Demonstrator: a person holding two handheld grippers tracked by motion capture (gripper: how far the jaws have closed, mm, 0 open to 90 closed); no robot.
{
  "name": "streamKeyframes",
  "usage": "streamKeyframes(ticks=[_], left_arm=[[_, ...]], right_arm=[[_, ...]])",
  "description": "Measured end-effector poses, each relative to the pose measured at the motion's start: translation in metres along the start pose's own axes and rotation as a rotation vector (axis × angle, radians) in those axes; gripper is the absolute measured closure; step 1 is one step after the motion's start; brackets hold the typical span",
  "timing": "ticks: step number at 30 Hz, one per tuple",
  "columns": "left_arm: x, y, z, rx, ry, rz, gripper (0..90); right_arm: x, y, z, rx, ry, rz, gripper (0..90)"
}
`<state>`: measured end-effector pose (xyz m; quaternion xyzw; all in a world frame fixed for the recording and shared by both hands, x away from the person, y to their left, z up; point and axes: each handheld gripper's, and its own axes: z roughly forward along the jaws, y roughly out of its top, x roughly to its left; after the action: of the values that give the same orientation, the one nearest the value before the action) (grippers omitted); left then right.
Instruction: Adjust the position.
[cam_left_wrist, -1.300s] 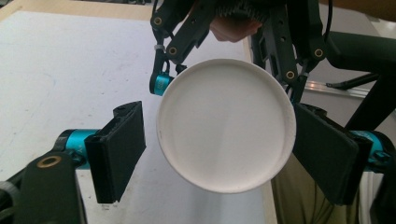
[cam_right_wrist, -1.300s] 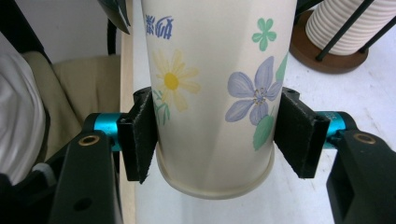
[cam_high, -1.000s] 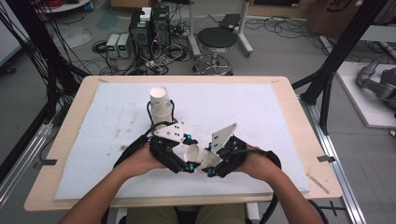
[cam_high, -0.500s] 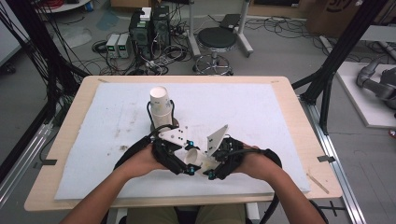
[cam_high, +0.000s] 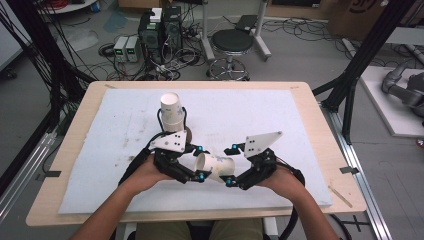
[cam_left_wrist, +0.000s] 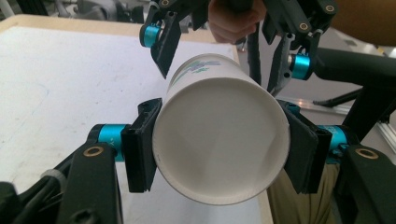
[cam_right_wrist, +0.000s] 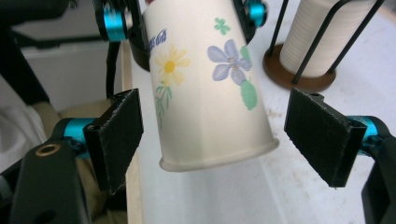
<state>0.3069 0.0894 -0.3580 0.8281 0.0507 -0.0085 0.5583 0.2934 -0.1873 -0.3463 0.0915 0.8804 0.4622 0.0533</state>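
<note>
**A:** Right, largest first: what is the work surface?

**B:** Wooden table (cam_high: 310, 95) with a white mat (cam_high: 280, 125) over most of its top. Mat carries grey smudges on the left half. Person sits at the near edge, forearms coming in from below.

**A:** What stands on the mat?

**B:** A stack of paper cups (cam_high: 172, 113) upright in a black wire holder on a round brown base, left of centre, just behind the left gripper. The right gripper view shows the same stack (cam_right_wrist: 314, 37) beyond the jaws, at upper right.

**A:** Left gripper?

**B:** Left gripper (cam_high: 200, 168) is clamped on a single paper cup (cam_high: 216, 165). Its own view shows both black pads pressed on the cup's (cam_left_wrist: 219, 140) wall near the flat bottom, which faces the camera. Jaws have just been closing, with the cup between them.

**A:** Where is that cup, exactly?

**B:** Near the front middle of the mat, held lying on its side between the two grippers, closed bottom toward the left hand, open rim toward the right. Whether it clears the mat I cannot tell.

**A:** Right gripper?

**B:** Right gripper (cam_high: 229, 165) stands wide. In its view the pads sit either side of the cup's (cam_right_wrist: 205, 79) rim end, a clear gap on each side, touching nothing. Those jaws have just been opening, the cup between them but not gripped.

**A:** Markings on the cup?

**B:** Printed flowers: yellow, violet, green leaves, some blue lettering.
</note>
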Motion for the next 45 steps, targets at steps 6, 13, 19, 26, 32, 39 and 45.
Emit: streamKeyframes(ticks=[6,13,19,26,32,39,45], left_arm=[[-0.002,-0.007,-0.003,-0.053,0.011,0.002,37.2],[-0.005,-0.015,-0.006,-0.097,0.020,0.001,37.2],[-0.006,-0.020,-0.008,-0.127,0.019,-0.002,37.2],[-0.009,-0.019,-0.011,-0.143,0.018,0.012,37.2],[-0.011,-0.018,-0.012,-0.151,0.016,0.021,37.2],[-0.014,-0.015,-0.013,-0.171,0.004,0.035,37.2],[-0.015,-0.014,-0.014,-0.190,-0.011,0.033,37.2]], right_arm=[[0.002,-0.009,-0.008,-0.131,-0.023,0.025,20.1],[0.005,-0.022,-0.011,-0.200,-0.049,0.037,20.1],[0.006,-0.033,-0.007,-0.226,-0.038,0.060,20.1],[0.007,-0.038,-0.003,-0.225,-0.007,0.066,20.2],[0.007,-0.039,-0.001,-0.234,0.010,0.062,20.3],[0.007,-0.039,0.004,-0.238,0.031,0.048,20.5],[0.007,-0.040,0.009,-0.251,0.054,0.040,20.8]])
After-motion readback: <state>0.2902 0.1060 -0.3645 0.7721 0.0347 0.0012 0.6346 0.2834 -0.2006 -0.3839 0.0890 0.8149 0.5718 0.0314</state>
